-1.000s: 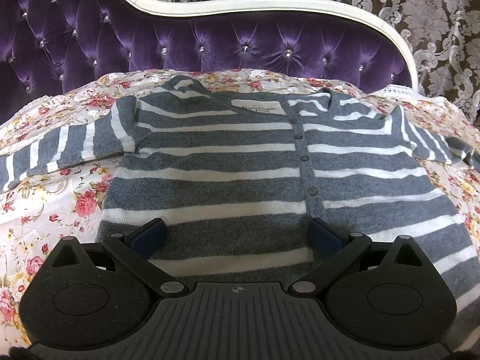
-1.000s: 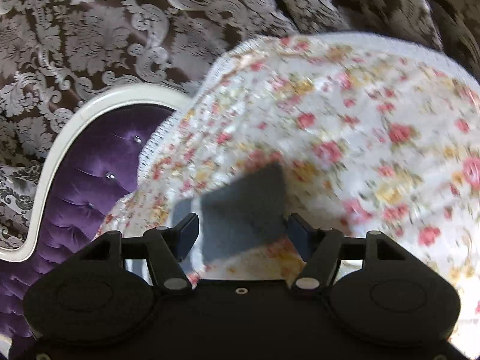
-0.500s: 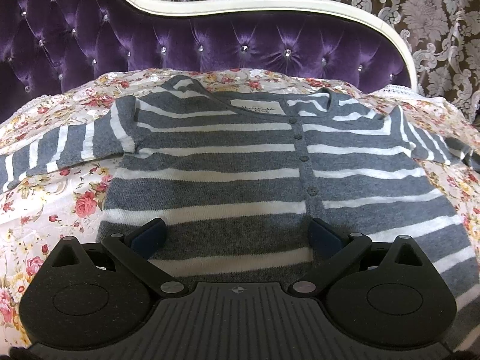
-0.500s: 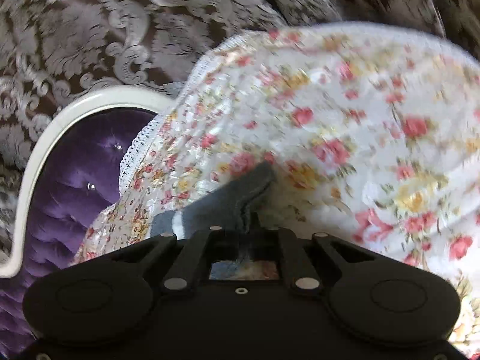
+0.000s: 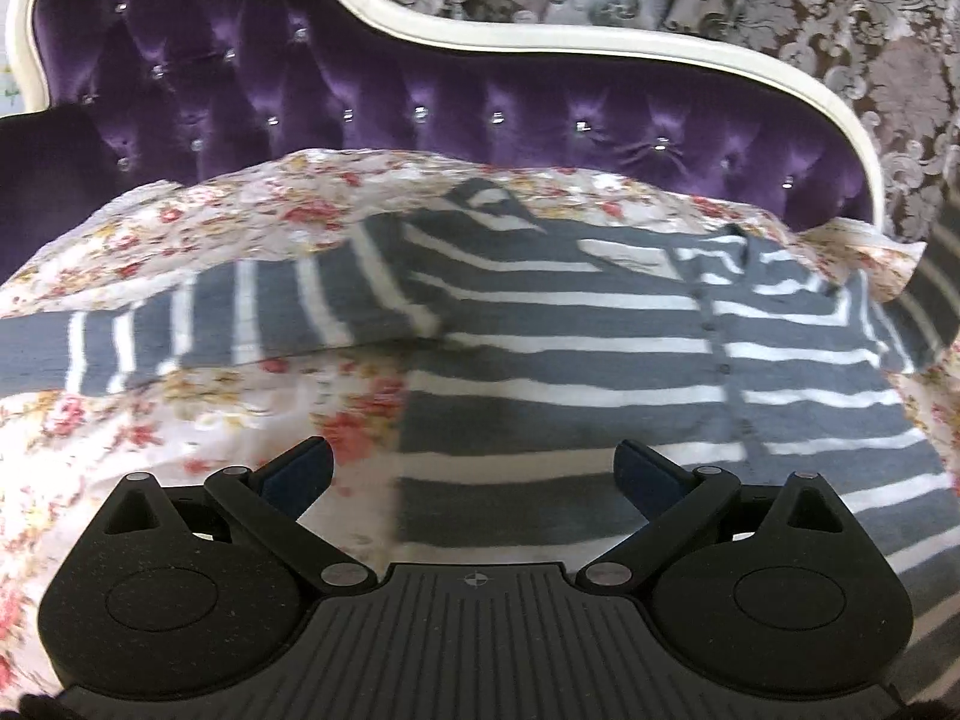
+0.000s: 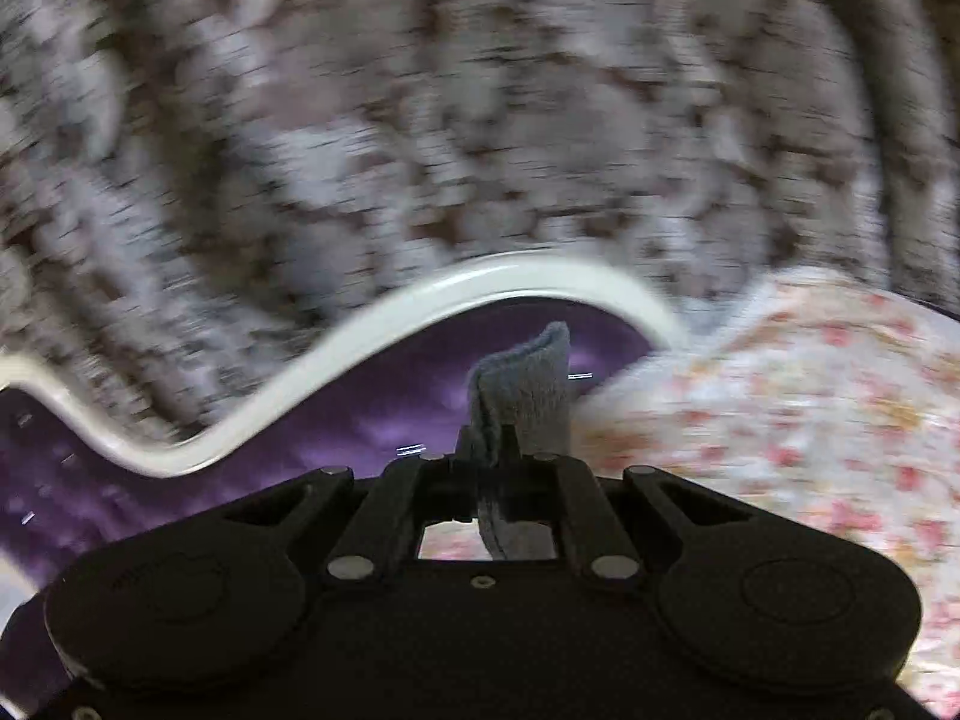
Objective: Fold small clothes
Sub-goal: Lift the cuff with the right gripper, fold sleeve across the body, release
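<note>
A grey cardigan with white stripes (image 5: 600, 354) lies flat on the floral sheet (image 5: 150, 420), buttons up its front. Its left sleeve (image 5: 210, 324) stretches out to the left. My left gripper (image 5: 474, 474) hovers open above the cardigan's lower left edge, nothing between its fingers. In the right wrist view my right gripper (image 6: 510, 450) is shut on the grey cuff of the right sleeve (image 6: 528, 384), which sticks up past the jaws, lifted off the bed. At the far right of the left wrist view the raised right sleeve (image 5: 936, 288) hangs in the air, blurred.
A purple tufted headboard (image 5: 420, 96) with a white curved frame (image 5: 540, 42) stands behind the bed. Brown and silver damask curtains (image 6: 420, 120) hang beyond it. The floral sheet (image 6: 810, 420) spreads to the right in the right wrist view.
My right gripper closed on the sleeve cuff, then rose fast and rolled, lifting the sleeve. My left gripper shifted left, from over the cardigan's middle to its left edge, still open.
</note>
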Demonstrator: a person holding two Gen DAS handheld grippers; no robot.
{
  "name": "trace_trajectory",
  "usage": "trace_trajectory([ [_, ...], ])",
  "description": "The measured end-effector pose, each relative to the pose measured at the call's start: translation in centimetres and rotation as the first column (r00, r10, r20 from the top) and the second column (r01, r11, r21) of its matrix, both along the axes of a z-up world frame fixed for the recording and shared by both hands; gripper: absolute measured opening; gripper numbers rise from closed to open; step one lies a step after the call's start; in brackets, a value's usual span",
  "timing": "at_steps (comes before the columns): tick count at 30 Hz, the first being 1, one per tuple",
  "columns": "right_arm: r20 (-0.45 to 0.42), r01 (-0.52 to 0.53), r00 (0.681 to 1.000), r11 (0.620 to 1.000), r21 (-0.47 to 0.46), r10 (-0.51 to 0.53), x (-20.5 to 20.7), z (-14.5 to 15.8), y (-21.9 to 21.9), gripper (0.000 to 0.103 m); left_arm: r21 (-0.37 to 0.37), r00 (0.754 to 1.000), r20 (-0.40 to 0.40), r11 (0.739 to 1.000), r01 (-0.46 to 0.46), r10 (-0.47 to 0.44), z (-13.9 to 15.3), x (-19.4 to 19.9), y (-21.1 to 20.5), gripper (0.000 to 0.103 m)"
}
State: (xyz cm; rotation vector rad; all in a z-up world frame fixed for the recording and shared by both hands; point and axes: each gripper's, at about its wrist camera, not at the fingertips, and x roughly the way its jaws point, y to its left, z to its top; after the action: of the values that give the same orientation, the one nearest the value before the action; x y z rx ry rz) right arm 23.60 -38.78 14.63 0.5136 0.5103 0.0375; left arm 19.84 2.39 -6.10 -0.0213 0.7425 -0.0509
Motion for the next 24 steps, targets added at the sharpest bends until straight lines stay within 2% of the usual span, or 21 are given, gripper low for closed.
trace_trajectory([
  [5,-0.01,-0.199,0.98,0.98,0.011,0.199,2.1,-0.3,8.9,0.013,-0.001,0.999,-0.002,0.999,-0.033,0.033,-0.3,0.3,2.3,0.101],
  [11,-0.042,-0.362,0.931,0.931,0.038,0.364,3.8,-3.7,18.6,0.013,-0.046,0.998,0.005,0.997,-0.063,0.063,-0.3,0.4,4.5,0.101],
  [14,-0.075,-0.41,0.908,0.91,0.056,0.413,4.4,-5.9,22.3,0.013,-0.054,0.996,-0.002,0.995,-0.085,0.085,-0.5,0.6,5.1,0.101],
  [18,-0.119,-0.463,0.879,0.886,0.018,0.462,4.2,-8.8,26.9,0.013,-0.048,0.996,-0.011,0.995,-0.084,0.084,-0.8,0.6,5.1,0.101],
  [23,-0.17,-0.492,0.859,0.871,-0.005,0.484,3.1,-11.8,29.6,0.015,-0.027,0.999,-0.008,0.998,-0.054,0.054,-0.8,0.4,4.3,0.101],
  [24,-0.177,-0.495,0.856,0.869,-0.007,0.486,3.0,-12.4,29.9,0.02,-0.024,0.999,-0.009,0.998,-0.05,0.05,-0.9,0.3,4.2,0.101],
])
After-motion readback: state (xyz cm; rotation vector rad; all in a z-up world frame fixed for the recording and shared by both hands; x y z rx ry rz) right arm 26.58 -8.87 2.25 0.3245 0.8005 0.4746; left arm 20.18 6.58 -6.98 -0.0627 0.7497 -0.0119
